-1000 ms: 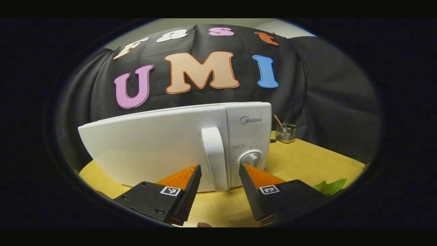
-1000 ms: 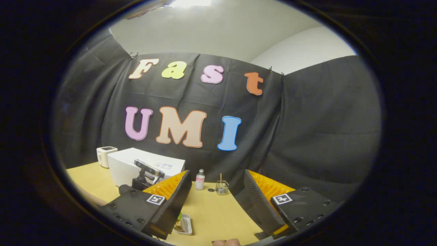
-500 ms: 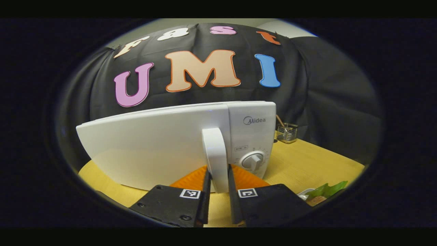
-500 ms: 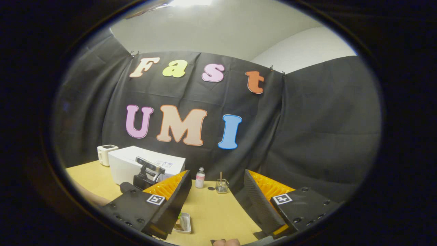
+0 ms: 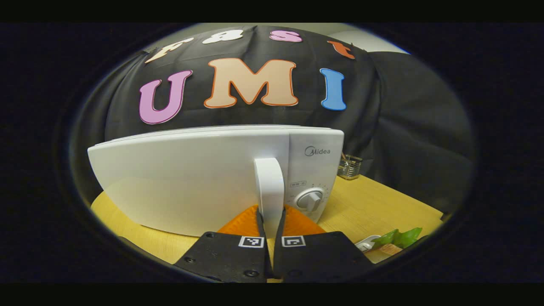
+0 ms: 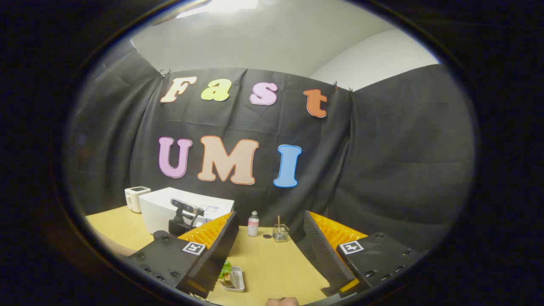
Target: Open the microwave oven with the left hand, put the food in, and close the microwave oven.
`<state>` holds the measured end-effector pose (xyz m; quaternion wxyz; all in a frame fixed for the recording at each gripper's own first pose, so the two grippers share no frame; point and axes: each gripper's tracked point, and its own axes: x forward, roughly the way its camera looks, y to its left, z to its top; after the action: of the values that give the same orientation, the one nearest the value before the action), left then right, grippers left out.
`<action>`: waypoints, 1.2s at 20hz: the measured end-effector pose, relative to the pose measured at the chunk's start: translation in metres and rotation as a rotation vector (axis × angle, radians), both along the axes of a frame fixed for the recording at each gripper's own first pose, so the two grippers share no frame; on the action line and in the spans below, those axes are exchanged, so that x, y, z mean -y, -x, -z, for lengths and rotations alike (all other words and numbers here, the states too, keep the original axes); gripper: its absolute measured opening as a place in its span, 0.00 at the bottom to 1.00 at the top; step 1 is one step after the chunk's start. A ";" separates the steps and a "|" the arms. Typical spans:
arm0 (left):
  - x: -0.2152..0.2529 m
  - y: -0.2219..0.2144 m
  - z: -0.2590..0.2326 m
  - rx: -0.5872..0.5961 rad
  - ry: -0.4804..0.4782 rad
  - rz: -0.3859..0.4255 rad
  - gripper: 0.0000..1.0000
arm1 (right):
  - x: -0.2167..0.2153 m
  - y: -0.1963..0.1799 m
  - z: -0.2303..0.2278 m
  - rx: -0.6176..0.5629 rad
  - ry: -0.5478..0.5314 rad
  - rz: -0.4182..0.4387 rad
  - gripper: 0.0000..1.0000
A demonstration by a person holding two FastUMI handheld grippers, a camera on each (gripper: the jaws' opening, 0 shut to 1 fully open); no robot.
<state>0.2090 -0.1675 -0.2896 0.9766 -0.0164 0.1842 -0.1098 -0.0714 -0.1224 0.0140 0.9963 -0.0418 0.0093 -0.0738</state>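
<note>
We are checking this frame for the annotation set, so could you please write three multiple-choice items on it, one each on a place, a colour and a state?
1. Where does the small glass jar stand?
A. on top of the microwave
B. on the table near the back cloth
C. inside the food tray

2. What colour is the microwave door handle?
A. white
B. black
C. red

3. What state is the left tool in?
A. wide open, clear of the handle
B. shut on the handle
C. shut on the dial

Answers: 1 B, it stands on the yellow table by the cloth. 2 A, it matches the white microwave. 3 B, both fingers press the handle's lower end.
</note>
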 end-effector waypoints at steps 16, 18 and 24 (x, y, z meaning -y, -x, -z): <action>-0.110 0.210 -0.012 -0.102 -0.004 0.055 0.01 | -0.075 -0.046 0.009 0.031 -0.059 -0.195 0.97; -0.137 0.229 -0.011 -0.114 -0.017 0.017 0.01 | -0.091 -0.052 0.008 0.041 -0.073 -0.226 0.97; -0.217 0.264 -0.008 -0.139 -0.044 -0.136 0.00 | -0.131 -0.066 0.012 0.048 -0.105 -0.296 0.97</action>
<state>-0.0547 0.0498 -0.2812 0.9669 -0.0150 0.2521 -0.0376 -0.0058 0.0090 0.0019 0.9971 0.0114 -0.0171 0.0732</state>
